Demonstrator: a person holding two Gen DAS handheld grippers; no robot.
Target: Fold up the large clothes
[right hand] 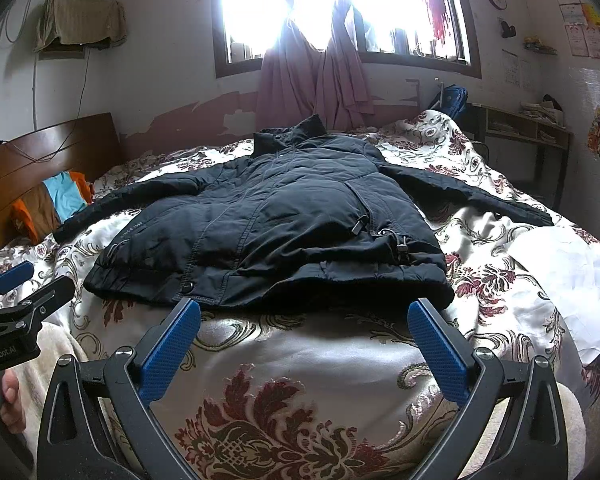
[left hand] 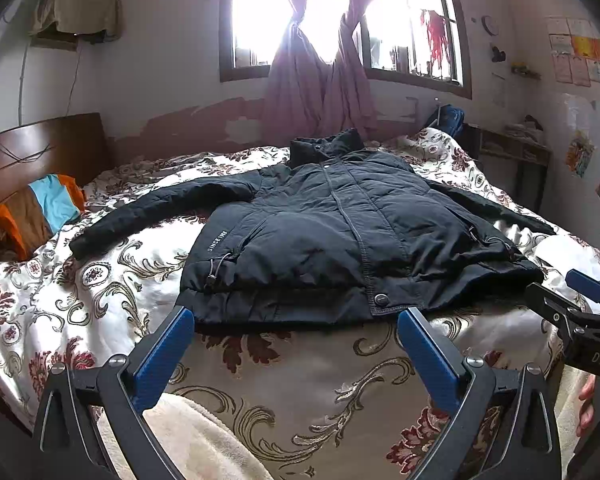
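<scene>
A large dark navy padded jacket (left hand: 324, 232) lies flat and front-up on the bed, collar toward the window, both sleeves spread out to the sides. It also shows in the right wrist view (right hand: 284, 220). My left gripper (left hand: 296, 320) is open and empty, its blue fingers just short of the jacket's hem. My right gripper (right hand: 304, 316) is open and empty, also just in front of the hem, toward its right part. Each gripper shows at the edge of the other's view.
The bed has a floral cream and red cover (left hand: 100, 288). A wooden headboard (left hand: 40, 156) and an orange, brown and blue pillow (left hand: 40, 208) are at the left. A white sheet (right hand: 572, 276) lies at the right. A desk (right hand: 524, 128) stands by the far wall.
</scene>
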